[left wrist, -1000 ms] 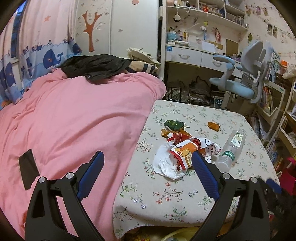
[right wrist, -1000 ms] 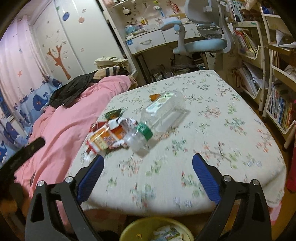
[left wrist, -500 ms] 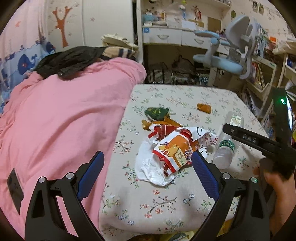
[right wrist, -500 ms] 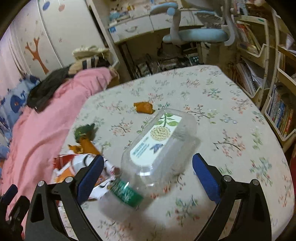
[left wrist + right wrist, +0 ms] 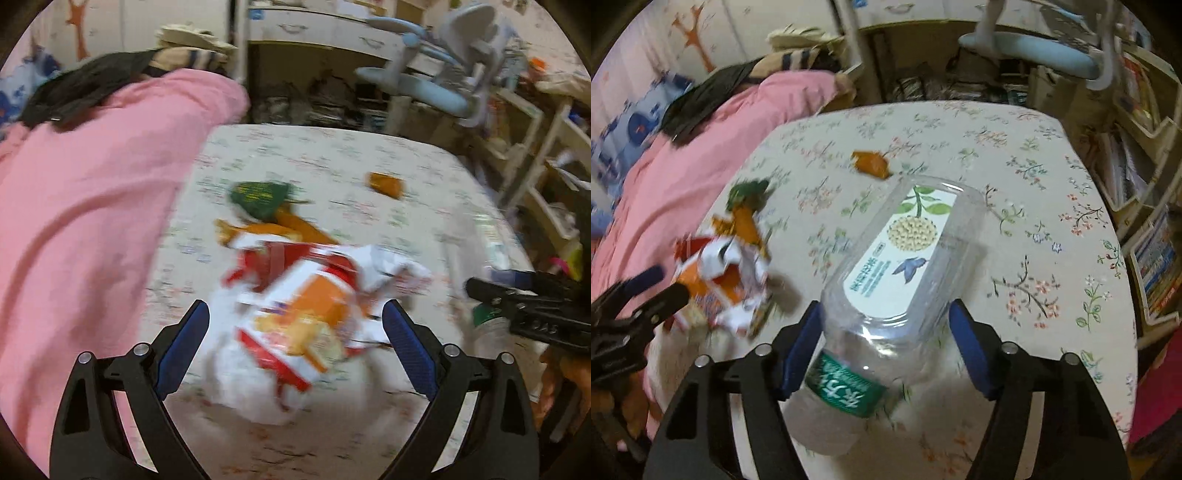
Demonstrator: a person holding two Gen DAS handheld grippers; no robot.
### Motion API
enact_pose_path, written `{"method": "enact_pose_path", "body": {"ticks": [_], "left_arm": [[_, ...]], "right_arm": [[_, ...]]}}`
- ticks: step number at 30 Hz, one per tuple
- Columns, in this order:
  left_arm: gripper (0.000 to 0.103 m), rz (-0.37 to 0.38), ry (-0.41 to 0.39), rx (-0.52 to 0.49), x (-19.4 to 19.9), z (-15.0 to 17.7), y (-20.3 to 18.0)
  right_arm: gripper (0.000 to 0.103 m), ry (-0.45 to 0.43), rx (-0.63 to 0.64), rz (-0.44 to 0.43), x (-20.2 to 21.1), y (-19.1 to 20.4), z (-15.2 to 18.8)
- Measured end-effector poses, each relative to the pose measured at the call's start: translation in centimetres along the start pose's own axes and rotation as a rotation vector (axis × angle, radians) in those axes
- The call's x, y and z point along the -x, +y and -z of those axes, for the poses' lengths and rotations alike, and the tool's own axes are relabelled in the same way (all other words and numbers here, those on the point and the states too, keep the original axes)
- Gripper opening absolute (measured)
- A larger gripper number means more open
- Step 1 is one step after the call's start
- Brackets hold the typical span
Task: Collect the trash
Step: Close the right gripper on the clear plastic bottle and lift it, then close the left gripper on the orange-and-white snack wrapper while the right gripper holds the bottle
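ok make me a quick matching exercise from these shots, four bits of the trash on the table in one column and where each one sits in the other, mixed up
Things:
1. plastic bottle
2. red and orange snack bag
3. green wrapper
4. small orange wrapper

Places:
A. alone, just beyond the far end of the bottle
B. between the fingers of the right gripper, whose jaws are closing
C. nearest the pink blanket, far end of the wrapper pile
D. in front of the wide-open left gripper

Pairs: 1-B, 2-D, 3-C, 4-A
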State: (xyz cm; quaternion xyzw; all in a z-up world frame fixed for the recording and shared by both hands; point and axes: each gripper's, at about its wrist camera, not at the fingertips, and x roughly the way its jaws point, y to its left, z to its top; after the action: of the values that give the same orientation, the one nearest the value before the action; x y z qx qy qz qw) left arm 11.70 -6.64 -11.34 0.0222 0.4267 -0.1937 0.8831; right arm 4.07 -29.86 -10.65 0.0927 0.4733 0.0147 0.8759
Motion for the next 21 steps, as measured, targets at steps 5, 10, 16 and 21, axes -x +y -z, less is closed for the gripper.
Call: {"method": "enact_pose_path", "body": {"ticks": [5,10,16,21], "left_arm": [[0.083,0.361,0.011,0.004,1.8,0.4,-1.3],[0.083,0.218,-0.139,-0.018,4.2,0.0,-1.5],[0.083,0.0,-0.041,-0.057,0.1,-0.4,-0.8],[0.084,0.015,-0.022,-0.035,-2.9,-1.4,-0.2]], "right_arm": [[0.065,0.058,0.051,-0.028,1.6,-0.4,1.8],[0.066,0.045,0.019,-0.019,2.3,-1.8,3.0],[0.077,0.02,-0.012,-0.019,1.7,-2.5,2.6],[0.079,0.006,-0.037,-0.029,1.2,-3.0,2.0]]}}
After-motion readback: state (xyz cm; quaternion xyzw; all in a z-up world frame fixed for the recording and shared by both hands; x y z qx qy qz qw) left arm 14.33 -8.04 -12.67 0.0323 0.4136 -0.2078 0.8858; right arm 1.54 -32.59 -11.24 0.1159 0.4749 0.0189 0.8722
